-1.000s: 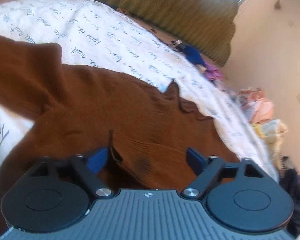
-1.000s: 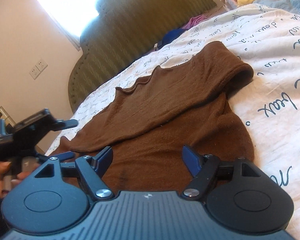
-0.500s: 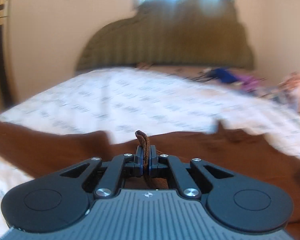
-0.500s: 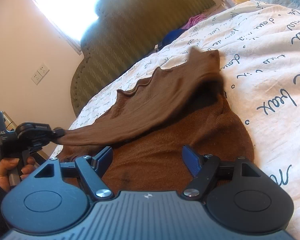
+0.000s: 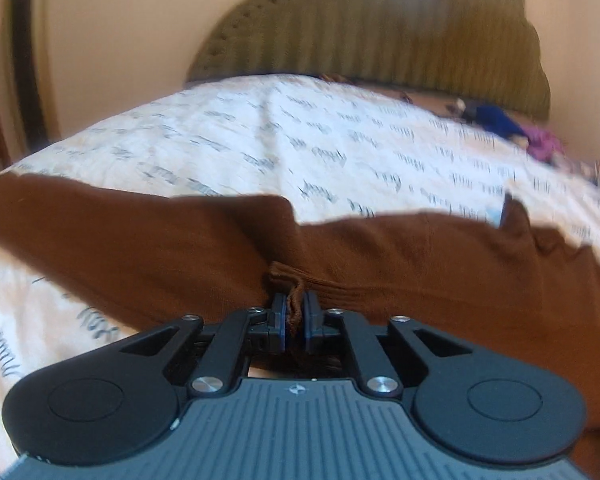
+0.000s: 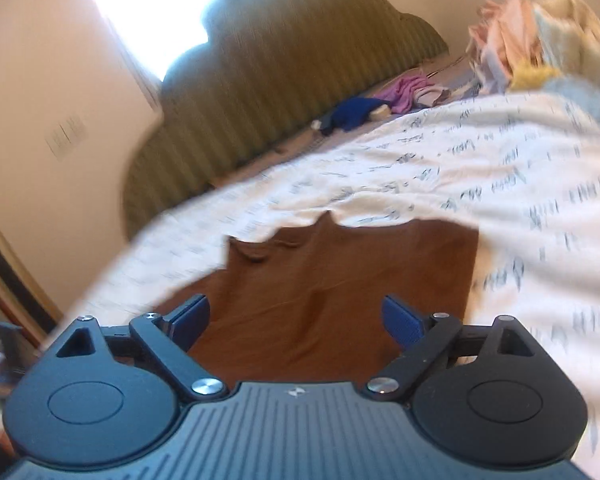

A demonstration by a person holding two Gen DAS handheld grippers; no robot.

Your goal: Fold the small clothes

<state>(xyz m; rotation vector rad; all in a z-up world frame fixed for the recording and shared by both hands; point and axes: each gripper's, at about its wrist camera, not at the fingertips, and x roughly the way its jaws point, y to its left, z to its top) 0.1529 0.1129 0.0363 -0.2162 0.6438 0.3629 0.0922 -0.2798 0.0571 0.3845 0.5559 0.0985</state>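
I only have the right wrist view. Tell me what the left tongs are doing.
Observer: The left tongs are shut on a bunched edge of the brown sweater.
Operator: Say what lies left of that grip.
Observer: A brown sleeve stretches out to the left across the bedsheet.
Operator: Report anything at the far left of the room.
Observer: A dark frame with a gold band stands against the wall; your view shows only a blurred piece of it.
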